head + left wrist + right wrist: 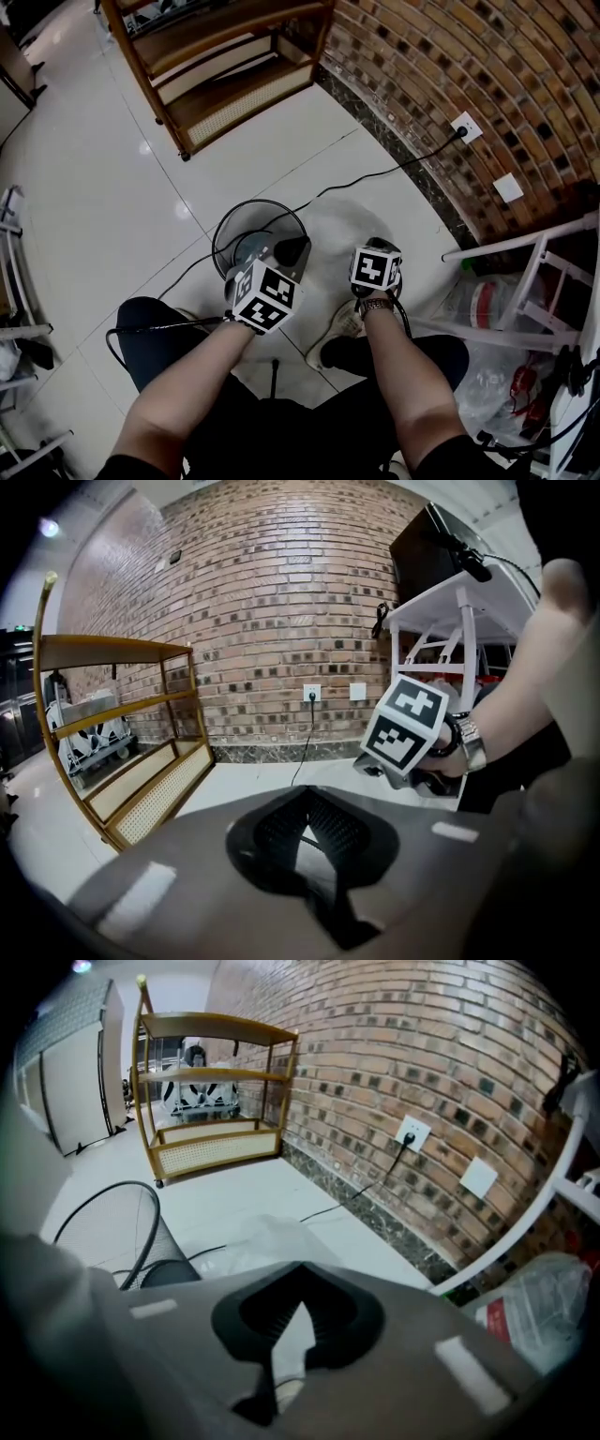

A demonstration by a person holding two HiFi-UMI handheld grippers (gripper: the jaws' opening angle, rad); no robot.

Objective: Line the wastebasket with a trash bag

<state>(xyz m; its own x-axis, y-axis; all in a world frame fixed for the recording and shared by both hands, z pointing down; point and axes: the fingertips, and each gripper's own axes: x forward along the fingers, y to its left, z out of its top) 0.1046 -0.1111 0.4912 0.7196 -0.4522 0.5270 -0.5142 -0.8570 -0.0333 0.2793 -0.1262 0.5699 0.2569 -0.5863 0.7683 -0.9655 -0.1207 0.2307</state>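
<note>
White floor tiles (112,187) meet a brick wall (450,66) on the right. Head view: the wire wastebasket (225,214) stands at centre, with the trash bag (342,220) lying flat just right of it. Left gripper view: the left gripper (305,841) has its jaws together. Right gripper view: the right gripper (281,1335) is pinched on pale bag film, and the wastebasket is at its left.
</note>
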